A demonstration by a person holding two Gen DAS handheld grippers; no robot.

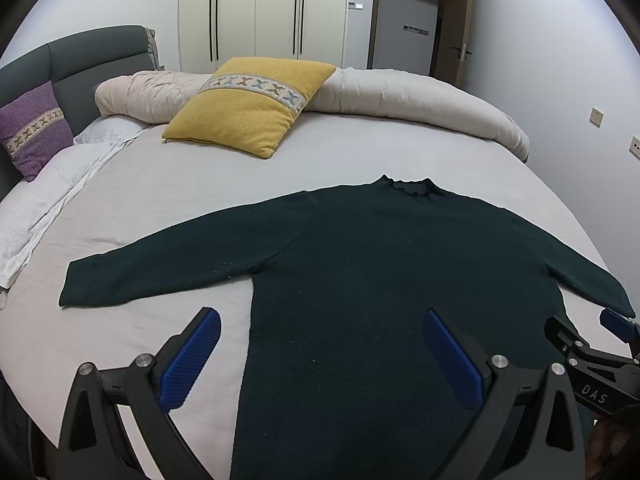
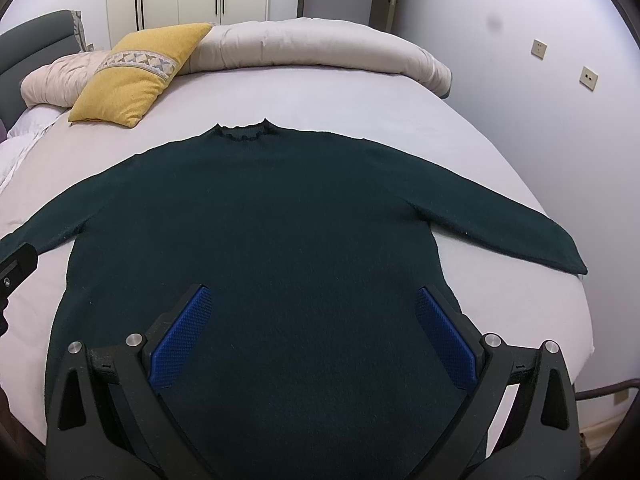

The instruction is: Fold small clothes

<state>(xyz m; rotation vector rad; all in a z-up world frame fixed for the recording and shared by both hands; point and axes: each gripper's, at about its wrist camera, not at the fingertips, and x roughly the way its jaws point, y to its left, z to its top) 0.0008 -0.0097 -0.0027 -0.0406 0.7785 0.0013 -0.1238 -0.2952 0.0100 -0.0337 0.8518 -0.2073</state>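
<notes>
Both grippers hover spread wide over a dark green sweater [image 2: 280,208] laid flat on the bed [image 2: 360,96].
Left gripper [image 1: 322,356] and right gripper [image 2: 312,336] hold nothing; sleeves outstretched; yellow pillow [image 1: 248,108], rolled duvet [image 2: 320,46], purple pillow [image 1: 32,128] lie beyond, well apart.

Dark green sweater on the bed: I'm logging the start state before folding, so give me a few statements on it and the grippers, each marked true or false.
1. The dark green sweater lies flat with both sleeves spread out. True.
2. The left gripper is shut on the sweater. False: its jaws stand open, holding nothing.
3. The right gripper is open. True.
4. The yellow pillow lies on the sweater. False: it lies apart, beyond the collar.
</notes>
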